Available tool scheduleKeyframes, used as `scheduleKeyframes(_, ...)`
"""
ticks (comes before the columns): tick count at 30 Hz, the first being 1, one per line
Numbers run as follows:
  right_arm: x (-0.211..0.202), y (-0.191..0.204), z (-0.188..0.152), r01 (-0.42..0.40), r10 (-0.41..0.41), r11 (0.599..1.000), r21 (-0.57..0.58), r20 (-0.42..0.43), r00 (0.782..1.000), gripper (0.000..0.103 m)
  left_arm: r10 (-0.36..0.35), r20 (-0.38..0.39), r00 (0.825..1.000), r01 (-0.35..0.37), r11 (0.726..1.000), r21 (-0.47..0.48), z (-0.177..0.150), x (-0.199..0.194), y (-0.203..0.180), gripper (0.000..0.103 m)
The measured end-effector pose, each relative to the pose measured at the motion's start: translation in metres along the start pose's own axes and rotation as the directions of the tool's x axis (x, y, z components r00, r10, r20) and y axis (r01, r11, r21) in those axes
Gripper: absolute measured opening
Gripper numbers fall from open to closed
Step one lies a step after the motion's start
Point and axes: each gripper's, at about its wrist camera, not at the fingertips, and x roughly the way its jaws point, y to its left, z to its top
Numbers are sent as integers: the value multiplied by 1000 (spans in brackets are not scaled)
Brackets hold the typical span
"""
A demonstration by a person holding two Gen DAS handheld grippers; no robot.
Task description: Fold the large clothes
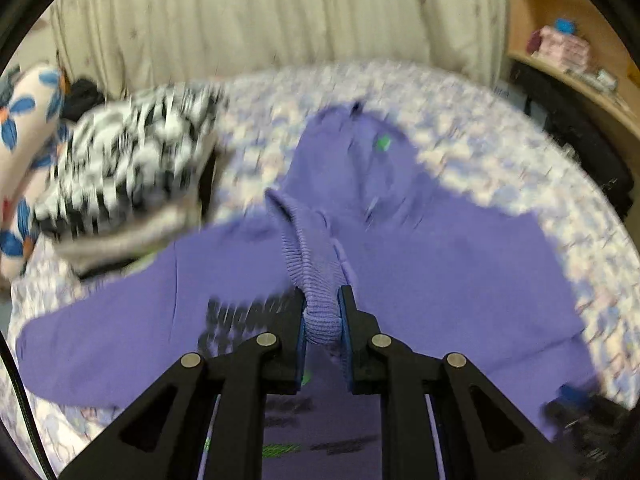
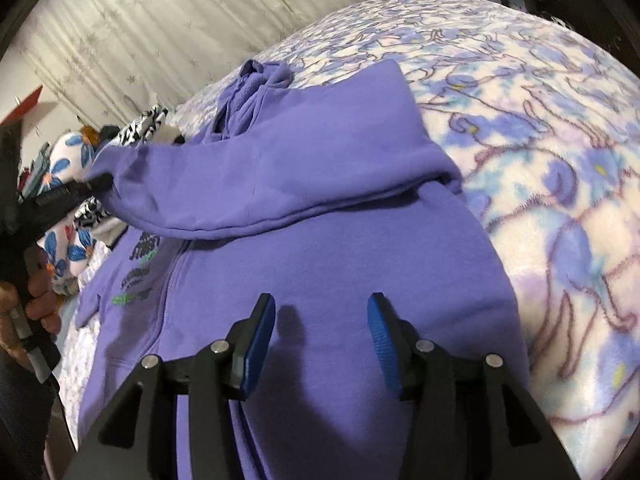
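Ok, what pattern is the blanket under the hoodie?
Blanket: cream with blue-purple floral print, clearest in the right wrist view, under the purple hoodie.

Left tongs (image 1: 322, 320) clamp ribbed cuff (image 1: 308, 264) of purple hoodie (image 1: 440, 264), sleeve lifted over floral blanket (image 1: 480, 144).

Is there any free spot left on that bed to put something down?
Yes: bare blanket lies to the right of the hoodie, out to the bed's edge, and a strip runs between its hood and the curtain. The left is crowded by the patterned clothes pile.
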Motion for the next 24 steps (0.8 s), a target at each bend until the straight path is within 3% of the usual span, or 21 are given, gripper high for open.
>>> scheduleKeyframes(3, -3, 7, 5, 3, -3, 1000, -19, -35, 999, 62, -4, -128, 992, 1, 1000, -19, -21, 34, 15, 21)
scheduleKeyframes(5, -6, 11, 9, -11, 10, 1000, -26, -51, 999, 66, -34, -167, 985, 27, 999, -46, -28, 43, 24, 36)
scheduleKeyframes(10, -27, 7, 42, -17, 16, 999, -28, -35, 999, 67, -128, -129, 983, 109, 983, -151, -26, 41, 46, 70)
scheduleKeyframes(12, -30, 2, 60, 11, -11, 1000, -28, -12, 1000, 70, -154, -111, 982, 132, 974, -187, -22, 43, 55, 72)
scheduleKeyframes(15, -23, -13, 96, 82, -81, 996, -28, 26, 996, 71, -186, -131, 974, 153, 962, -226, -17, 55, 63, 72)
scheduleKeyframes(18, 3, -30, 128, 119, -119, 993, 2, 5, 993, 71, -196, -159, 968, 155, 959, -236, -19, 72, 65, 71)
scheduleKeyframes(20, 22, -39, 144, 147, -146, 989, 18, -16, 989, 71, -211, -166, 963, 167, 954, -248, -20, 80, 64, 57)
scheduleKeyframes(21, 32, -44, 152, 160, -159, 987, 23, -27, 987, 71, -217, -164, 962, 173, 953, -249, -18, 83, 62, 55)
scheduleKeyframes(23, 51, -51, 160, 170, -169, 985, 33, -50, 984, 71, -252, -155, 955, 211, 947, -241, -14, 87, 59, 24)
scheduleKeyframes(24, 61, -55, 164, 170, -167, 984, 46, -65, 984, 71, -280, -161, 947, 239, 943, -232, -9, 88, 55, 17)
